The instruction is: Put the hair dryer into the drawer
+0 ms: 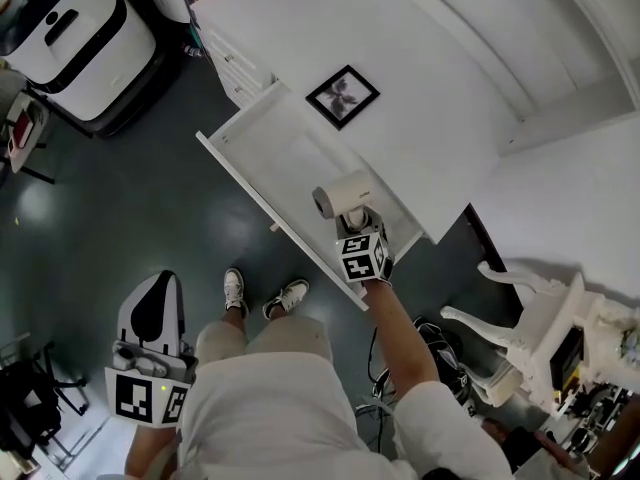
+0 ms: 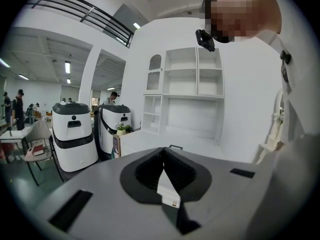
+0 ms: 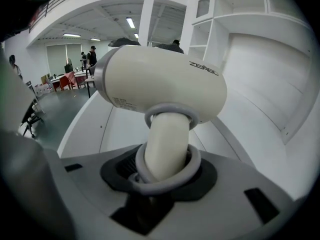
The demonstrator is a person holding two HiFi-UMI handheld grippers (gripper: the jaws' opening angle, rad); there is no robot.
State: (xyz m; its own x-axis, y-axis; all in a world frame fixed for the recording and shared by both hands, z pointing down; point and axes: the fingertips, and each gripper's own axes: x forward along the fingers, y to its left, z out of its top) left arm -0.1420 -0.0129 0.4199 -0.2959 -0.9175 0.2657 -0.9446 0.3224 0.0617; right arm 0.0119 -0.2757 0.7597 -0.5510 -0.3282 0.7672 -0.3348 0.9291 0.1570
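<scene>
A white drawer [image 1: 280,158] stands pulled out of a white cabinet [image 1: 450,108] and is open from above. Its inside is bare along the left and middle. Over its right end, the hair dryer [image 1: 343,194], held by its handle in the right gripper [image 1: 358,220], fills the room. The drawer's front panel [image 1: 258,200] stands between the person and the inside. A framed picture [image 1: 342,96] lies on the cabinet top just behind the drawer. Dark floor [image 1: 120,198] lies open to the left, and a white ornate chair [image 1: 530,318] stands to the right.
</scene>
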